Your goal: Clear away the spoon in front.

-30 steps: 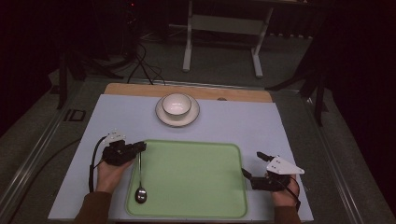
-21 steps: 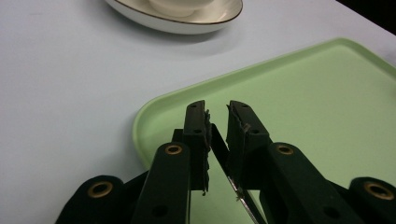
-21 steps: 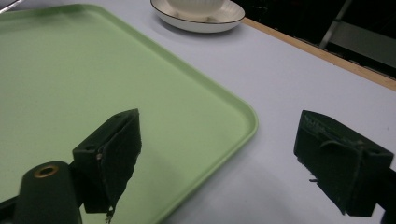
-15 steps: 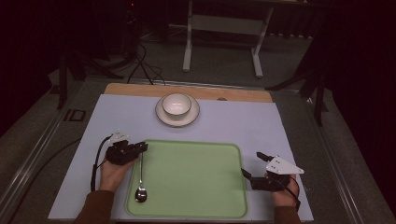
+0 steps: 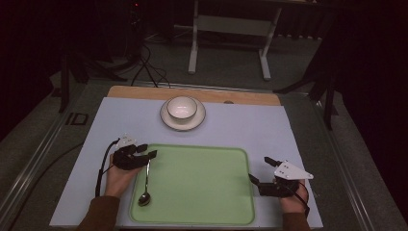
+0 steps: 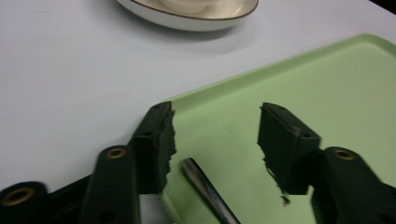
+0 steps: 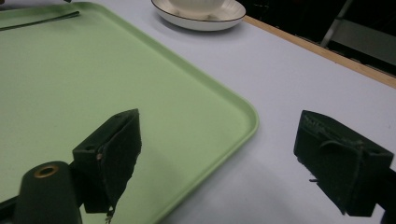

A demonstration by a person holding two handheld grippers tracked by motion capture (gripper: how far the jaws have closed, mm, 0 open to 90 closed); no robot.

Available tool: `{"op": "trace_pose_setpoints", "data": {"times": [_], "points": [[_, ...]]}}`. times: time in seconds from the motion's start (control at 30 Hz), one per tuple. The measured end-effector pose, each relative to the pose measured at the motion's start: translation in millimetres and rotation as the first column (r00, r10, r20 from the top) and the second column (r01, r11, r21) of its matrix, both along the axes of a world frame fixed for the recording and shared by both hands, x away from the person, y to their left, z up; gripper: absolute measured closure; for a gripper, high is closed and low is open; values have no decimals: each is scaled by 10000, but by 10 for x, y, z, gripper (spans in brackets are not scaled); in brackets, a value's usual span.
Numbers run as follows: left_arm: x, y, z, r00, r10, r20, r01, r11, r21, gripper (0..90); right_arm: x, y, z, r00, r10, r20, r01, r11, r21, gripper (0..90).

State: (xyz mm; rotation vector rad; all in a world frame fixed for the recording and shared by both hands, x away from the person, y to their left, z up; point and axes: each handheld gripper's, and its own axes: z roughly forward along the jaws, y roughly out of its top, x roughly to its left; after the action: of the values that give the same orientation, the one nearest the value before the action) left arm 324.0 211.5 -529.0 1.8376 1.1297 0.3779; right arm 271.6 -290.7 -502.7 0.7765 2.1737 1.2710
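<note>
A metal spoon (image 5: 146,185) lies on the left part of the green tray (image 5: 202,187), bowl end toward the near edge. My left gripper (image 5: 147,151) is open over the tray's far left corner. In the left gripper view the spoon handle (image 6: 205,192) lies between the jaws of the left gripper (image 6: 215,114), touching neither. My right gripper (image 5: 259,168) stands open just off the tray's right edge. In the right gripper view the right gripper (image 7: 219,122) straddles the tray rim (image 7: 243,109) with nothing held.
A white bowl (image 5: 182,106) sits on a saucer (image 5: 166,118) at the back centre of the pale table cover (image 5: 269,130). The saucer (image 6: 187,19) also appears in the left gripper view. A wooden strip (image 5: 250,97) runs along the table's far edge.
My left gripper has shifted slightly right, onto the end of the spoon handle. The spoon, the tray and the right gripper have stayed in place.
</note>
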Motion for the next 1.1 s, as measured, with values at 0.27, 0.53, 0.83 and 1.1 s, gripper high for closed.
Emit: {"op": "trace_pose_setpoints", "data": {"times": [0.27,0.53,0.83,1.1], "points": [[-48,43,70,9974,407,596,-409,9992,13,406,-1,-7,3,10000,-9,19,9,10000,44,145],[-140,123,189,9828,1000,1555,-1044,9943,203,404,-3,-17,7,10000,-53,30,53,9999,95,145],[-258,204,296,9606,1437,2379,-1639,9842,673,401,-5,-36,16,9999,-99,85,97,9997,238,145],[-432,387,387,9426,1880,2760,-2065,9777,392,400,-12,-81,33,9996,-239,148,232,9986,467,145]]}}
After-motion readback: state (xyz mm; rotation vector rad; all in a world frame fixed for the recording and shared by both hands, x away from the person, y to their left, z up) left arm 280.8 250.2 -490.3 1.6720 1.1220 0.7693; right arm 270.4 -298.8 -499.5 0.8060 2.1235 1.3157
